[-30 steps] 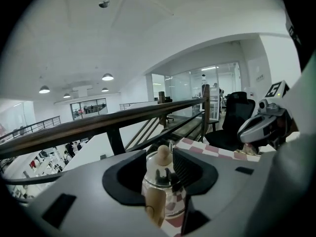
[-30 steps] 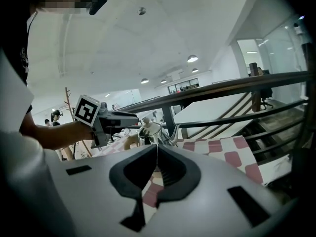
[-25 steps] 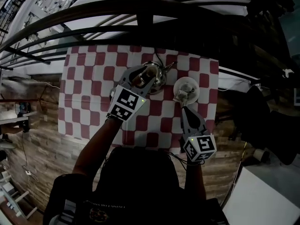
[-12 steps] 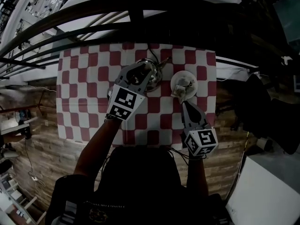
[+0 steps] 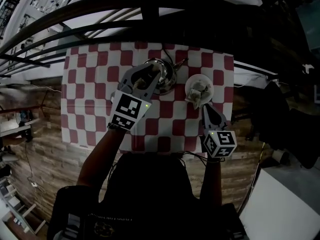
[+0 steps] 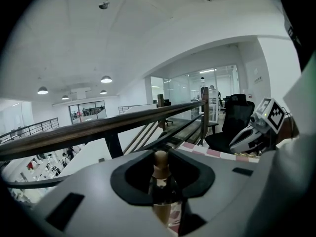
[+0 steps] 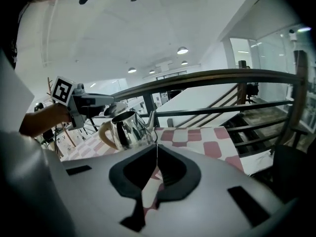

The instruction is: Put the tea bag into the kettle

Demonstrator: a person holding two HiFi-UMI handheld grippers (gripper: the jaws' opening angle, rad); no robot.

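A shiny metal kettle stands at the back of the checkered table. My left gripper reaches over it. Its jaws have just been closing and now grip the lid's wooden knob. In the right gripper view the lid sits just over the kettle's mouth. To the right, the tea bag lies on a white saucer. My right gripper is shut just near of the saucer. A thin string runs forward from its tips.
The red-and-white cloth covers the table to its edges. A dark railing runs close behind the far edge. A black office chair stands off to the right, above wooden flooring.
The left jaws have closed in around the kettle lid's knob. The right gripper has drawn back from the saucer toward the person and sunk a little.
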